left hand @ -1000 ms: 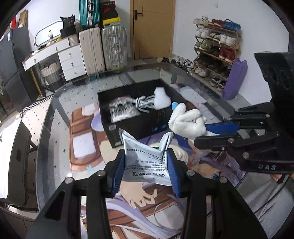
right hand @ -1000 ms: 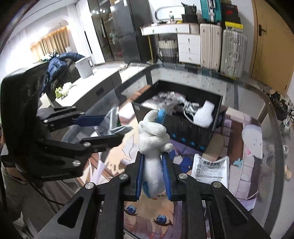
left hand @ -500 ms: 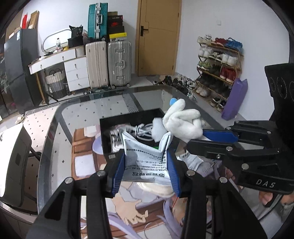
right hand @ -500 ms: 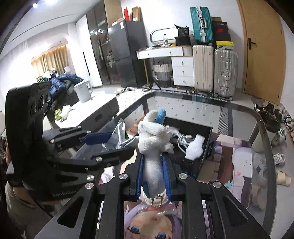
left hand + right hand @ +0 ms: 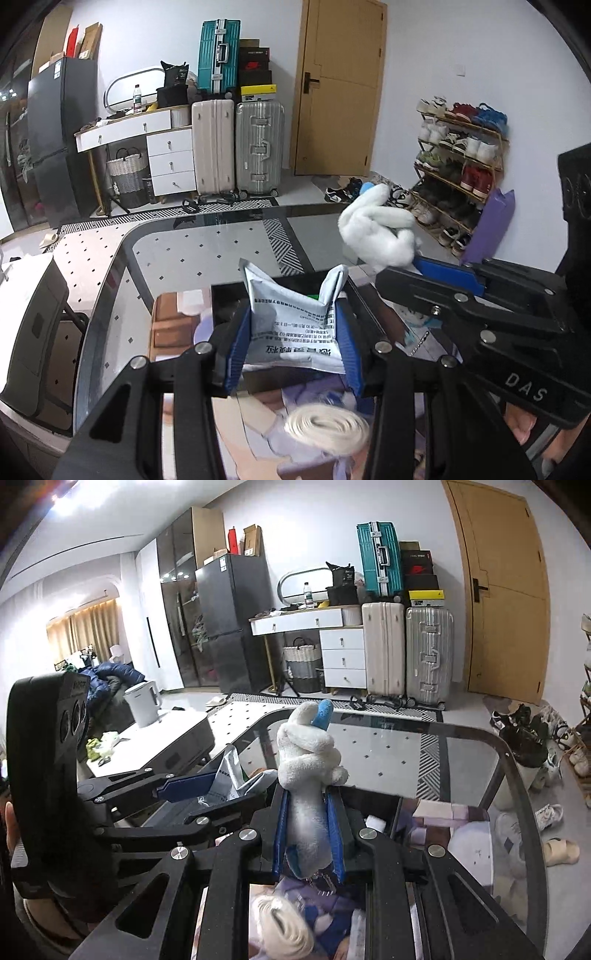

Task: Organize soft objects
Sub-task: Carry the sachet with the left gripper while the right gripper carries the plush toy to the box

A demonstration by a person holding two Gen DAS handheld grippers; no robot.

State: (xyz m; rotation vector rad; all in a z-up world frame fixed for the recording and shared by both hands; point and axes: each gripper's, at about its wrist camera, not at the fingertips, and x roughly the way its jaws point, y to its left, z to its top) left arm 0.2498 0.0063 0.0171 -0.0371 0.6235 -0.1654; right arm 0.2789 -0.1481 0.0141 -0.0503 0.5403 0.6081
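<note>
The left tongs (image 5: 293, 334) are clamped on a grey-white printed pouch (image 5: 291, 314), pinched across its lower half so that its two upper corners stick up like ears. The right tongs (image 5: 308, 834) are clamped on a white plush toy (image 5: 308, 760) with a blue tip, gripped low on its body, its wound limbs standing above the blue pads. Both things are held in the air over the glass counter (image 5: 177, 251), just above a black box (image 5: 225, 299) whose far rim shows behind the pouch. A coiled white band (image 5: 327, 424) lies on the counter below the tongs.

The plush looks light and very squashy; a grip around the thick body seems safer than one on a limb, which would likely flop or slip out. The pouch looks like thin, slick film with a soft filling: it buckles under the squeeze, so a hold across the flat middle should keep it from sliding.

The pouch carries rows of Chinese print, upside down and too small to read. The right tongs' frame is marked "DAS" in the left wrist view.
</note>
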